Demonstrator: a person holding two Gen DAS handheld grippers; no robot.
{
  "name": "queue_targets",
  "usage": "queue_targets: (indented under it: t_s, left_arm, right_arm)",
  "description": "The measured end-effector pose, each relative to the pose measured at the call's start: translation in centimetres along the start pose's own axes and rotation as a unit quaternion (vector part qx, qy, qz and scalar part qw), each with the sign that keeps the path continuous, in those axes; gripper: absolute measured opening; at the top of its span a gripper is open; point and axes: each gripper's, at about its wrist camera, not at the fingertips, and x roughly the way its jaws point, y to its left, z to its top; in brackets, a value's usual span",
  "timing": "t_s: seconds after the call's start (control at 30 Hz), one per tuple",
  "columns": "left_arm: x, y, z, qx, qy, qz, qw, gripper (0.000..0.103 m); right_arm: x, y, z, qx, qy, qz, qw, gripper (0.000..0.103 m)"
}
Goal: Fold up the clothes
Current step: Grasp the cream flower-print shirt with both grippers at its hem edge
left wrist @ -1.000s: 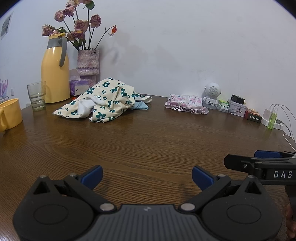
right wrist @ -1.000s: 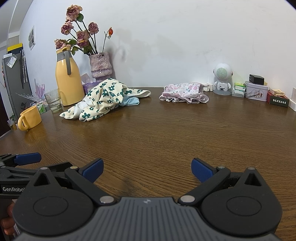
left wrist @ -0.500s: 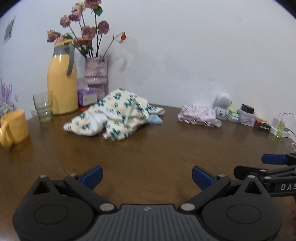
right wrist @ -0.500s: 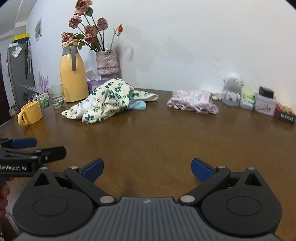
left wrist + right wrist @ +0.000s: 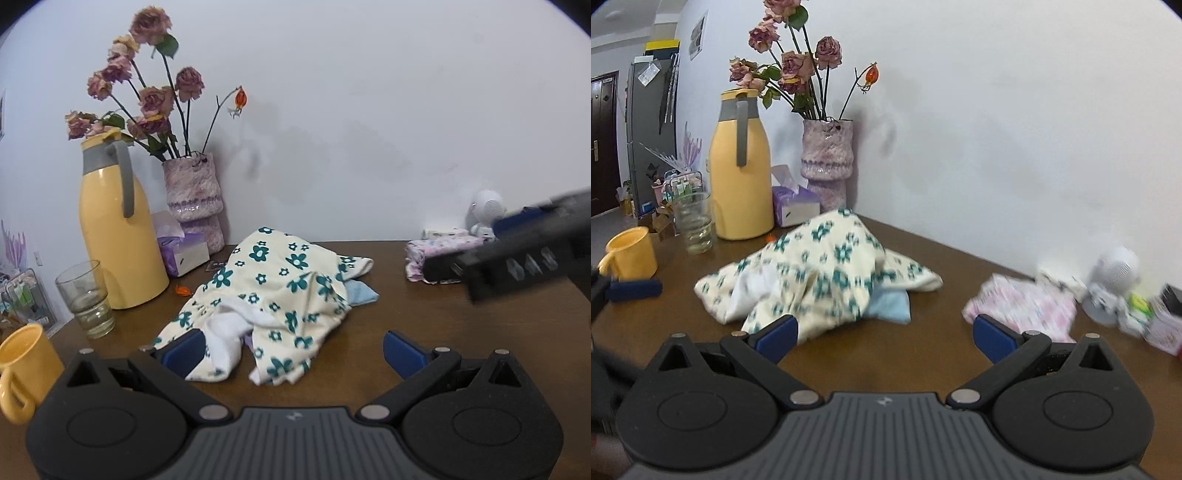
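While both sets of jaws stood wide apart and empty, the floral garment (image 5: 280, 295) lay crumpled at centre frame on the desk (image 5: 369, 354), dead ahead of the left gripper (image 5: 293, 350), whose left finger (image 5: 184, 350) neared its hem, nearer than the right gripper (image 5: 884, 338).

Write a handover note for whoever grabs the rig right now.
Left tongs: open, holding nothing, at the near edge of the crumpled cream garment with teal flowers.
Right tongs: open, holding nothing, just short of the same heap.
A light blue cloth lies under the heap's right side. The pink floral garment lies to the right on the brown wooden table, apparently folded.
Done: nothing grasped yet.
Left: grasp the cream garment, spread it, fold it.
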Motion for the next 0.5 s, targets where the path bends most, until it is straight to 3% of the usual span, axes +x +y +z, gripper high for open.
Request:
queue_targets:
  t_s: [0.27, 0.4, 0.5]
  left_arm:
    - [7.8, 0.7, 2.2, -0.005, 0.008, 0.007, 0.9999, 0.095]
    - [11.2, 0.7, 2.7, -0.007, 0.017, 0.001, 0.9998, 0.087]
    - [13.1, 0.9, 2.7, -0.007, 0.026, -0.01, 0.9996, 0.087]
  right_arm:
    - [9.8, -1.5, 3.3, 0.064, 0.047, 0.041, 0.996, 0.096]
    - [14.8, -2.6, 4.6, 0.104, 0.077, 0.066, 0.989, 0.075]
    - [17.5, -2.7, 4.8, 0.113, 0.094, 0.077, 0.986, 0.072]
